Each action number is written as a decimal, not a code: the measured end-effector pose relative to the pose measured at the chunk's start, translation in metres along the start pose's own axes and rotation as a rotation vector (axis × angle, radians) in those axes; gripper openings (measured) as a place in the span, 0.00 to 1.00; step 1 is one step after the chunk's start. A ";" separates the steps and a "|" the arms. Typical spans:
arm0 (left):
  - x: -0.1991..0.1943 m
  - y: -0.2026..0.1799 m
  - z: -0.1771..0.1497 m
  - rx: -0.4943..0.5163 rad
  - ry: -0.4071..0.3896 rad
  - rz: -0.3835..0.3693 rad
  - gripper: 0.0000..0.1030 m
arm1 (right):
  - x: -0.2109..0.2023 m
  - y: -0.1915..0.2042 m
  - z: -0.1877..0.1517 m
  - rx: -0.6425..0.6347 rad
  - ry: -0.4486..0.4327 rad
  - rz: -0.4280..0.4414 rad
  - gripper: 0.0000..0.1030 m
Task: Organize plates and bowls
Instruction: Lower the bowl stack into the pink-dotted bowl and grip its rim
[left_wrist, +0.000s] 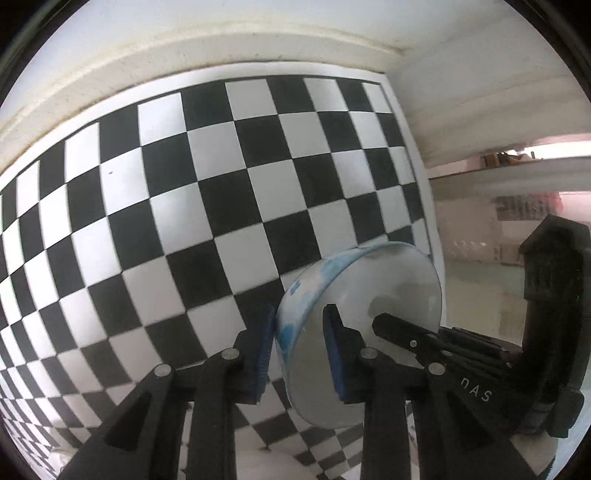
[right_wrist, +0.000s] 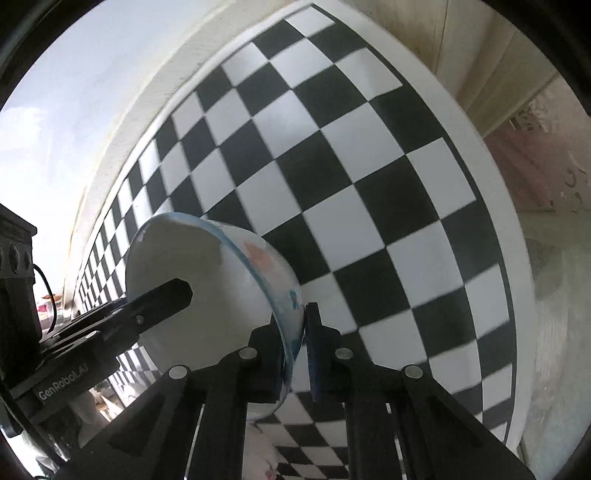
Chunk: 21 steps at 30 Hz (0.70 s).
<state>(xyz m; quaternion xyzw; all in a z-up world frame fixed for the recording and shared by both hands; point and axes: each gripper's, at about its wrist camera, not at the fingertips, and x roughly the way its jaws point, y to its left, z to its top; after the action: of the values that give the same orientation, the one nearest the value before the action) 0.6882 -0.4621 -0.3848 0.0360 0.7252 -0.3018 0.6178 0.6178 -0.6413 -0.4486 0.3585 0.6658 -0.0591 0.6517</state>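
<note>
A white bowl (left_wrist: 369, 295) is pinched by its rim on opposite sides, one wall clamped in the left gripper (left_wrist: 299, 354), the other in the right gripper (right_wrist: 299, 354), probably for a steady two-handed carry above the checkered board (left_wrist: 184, 184).

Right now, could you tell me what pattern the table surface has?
A black-and-white checkerboard with a white border, clearest in the left wrist view.

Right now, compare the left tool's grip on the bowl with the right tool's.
The left tool clamps the bowl wall where the outside shows blue blotches; the right tool clamps the opposite wall, beside a pink mark. The left tool's outer finger sits on its left; the right tool's outer finger sits on its right. Shared: both are shut on the same bowl, one finger inside, one outside.
</note>
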 end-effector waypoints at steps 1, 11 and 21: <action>-0.008 -0.001 -0.004 0.003 -0.011 -0.006 0.23 | -0.006 0.003 -0.005 -0.005 -0.008 0.001 0.11; -0.079 -0.010 -0.066 0.054 -0.091 -0.014 0.23 | -0.056 0.039 -0.074 -0.057 -0.078 0.018 0.10; -0.113 -0.012 -0.134 0.071 -0.166 0.013 0.24 | -0.073 0.069 -0.155 -0.116 -0.102 0.024 0.10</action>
<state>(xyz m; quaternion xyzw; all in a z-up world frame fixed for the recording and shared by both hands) 0.5922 -0.3705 -0.2687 0.0373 0.6600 -0.3252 0.6762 0.5200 -0.5352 -0.3336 0.3247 0.6296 -0.0306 0.7051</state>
